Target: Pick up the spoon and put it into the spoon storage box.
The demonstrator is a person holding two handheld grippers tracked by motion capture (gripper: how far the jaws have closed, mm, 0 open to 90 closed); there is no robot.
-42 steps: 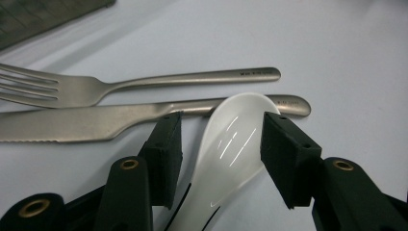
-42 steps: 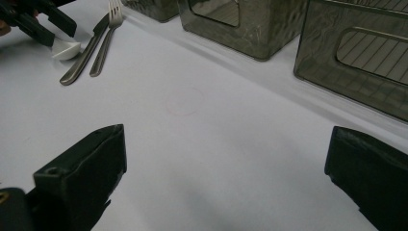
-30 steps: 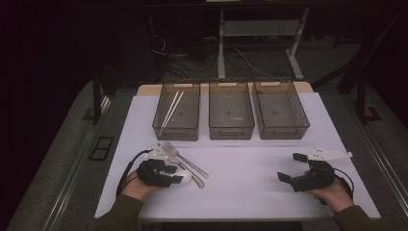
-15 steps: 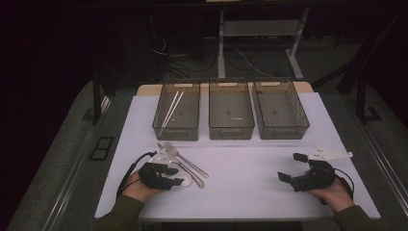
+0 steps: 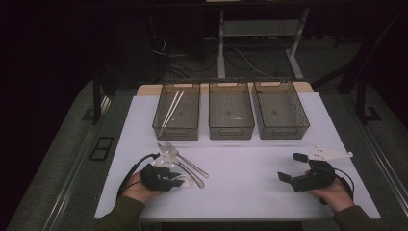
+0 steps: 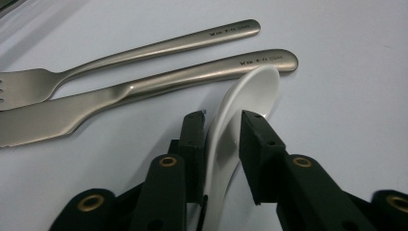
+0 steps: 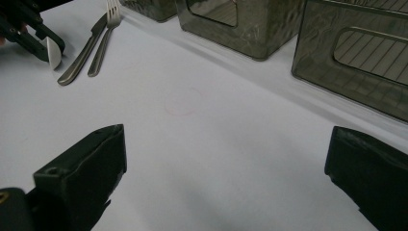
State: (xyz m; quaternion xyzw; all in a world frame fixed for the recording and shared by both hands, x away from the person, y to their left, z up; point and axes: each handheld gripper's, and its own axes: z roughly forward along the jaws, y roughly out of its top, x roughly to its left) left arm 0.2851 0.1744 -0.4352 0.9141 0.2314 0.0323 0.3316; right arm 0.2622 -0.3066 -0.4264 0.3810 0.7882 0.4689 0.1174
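Observation:
My left gripper [image 6: 223,118] holds a white spoon [image 6: 250,91] on its edge between its two black jaws, which have just been closing and now press both sides of it. A steel knife [image 6: 168,82] and fork [image 6: 144,48] lie flat on the white table just beyond the spoon. In the high view the left gripper [image 5: 178,182] is at the front left, with the spoon [image 5: 186,182] at its tip. My right gripper [image 5: 291,167] rests at the front right, its jaws wide open [image 7: 226,154] over bare table with nothing between them.
Three smoky see-through bins stand in a row at the back: the left bin [image 5: 175,130] holds pale chopsticks [image 5: 171,111]; the middle bin [image 5: 231,131] and right bin [image 5: 281,131] look bare. The white mat [image 5: 240,168] stretches between my grippers.
The left gripper's jaws have narrowed onto the white spoon. The left hand has barely shifted, and the right hand and gripper have stayed still.

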